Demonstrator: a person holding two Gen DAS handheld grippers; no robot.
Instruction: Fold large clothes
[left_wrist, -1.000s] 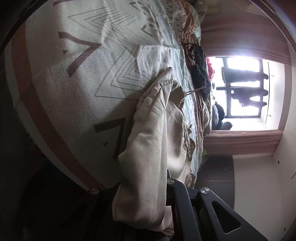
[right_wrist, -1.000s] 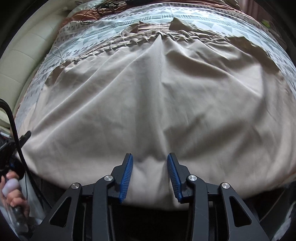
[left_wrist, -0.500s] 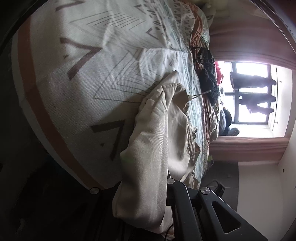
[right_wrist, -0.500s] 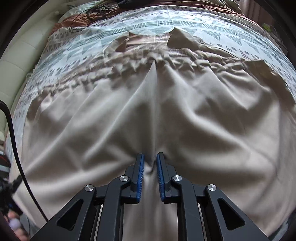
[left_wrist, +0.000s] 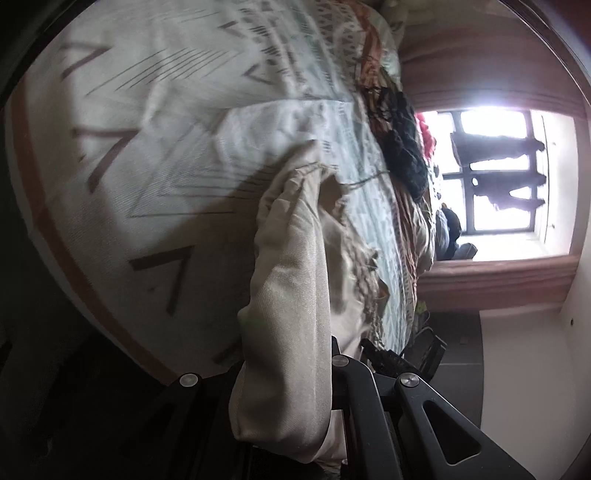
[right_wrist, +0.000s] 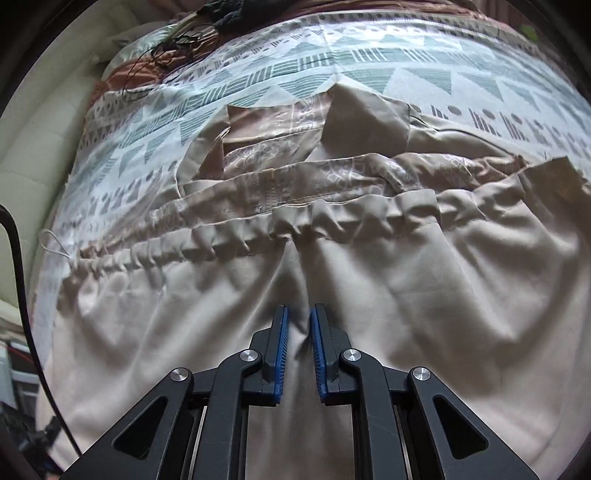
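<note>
You've got the beige garment (right_wrist: 388, 295) spread wide over the patterned bedspread (right_wrist: 332, 62), its gathered waistband (right_wrist: 332, 221) running across just ahead of your right gripper (right_wrist: 299, 332) and a printed lining showing beyond that. The right gripper points steeply down at the cloth; its jaws have just been closing, and a raised ridge of fabric sits between the blue pads (right_wrist: 280, 347), so you look to have it pinched, though a sliver of gap shows at the tips. Over in the left wrist view, your left gripper (left_wrist: 295, 398) is clamped hard on a bunched end of the same garment (left_wrist: 291, 295), which drapes over the jaws and hides the fingertips, with the rest trailing ahead onto the bed. As for progress, I'd call this early: both ends are in hand, but no clean fold lies flat, so the fold-over, the smoothing and any second fold are all left. No containers in view; beyond the garment there's only a dark heap of clothes (left_wrist: 402, 147) further up the bed, near the window (left_wrist: 498, 173).
</note>
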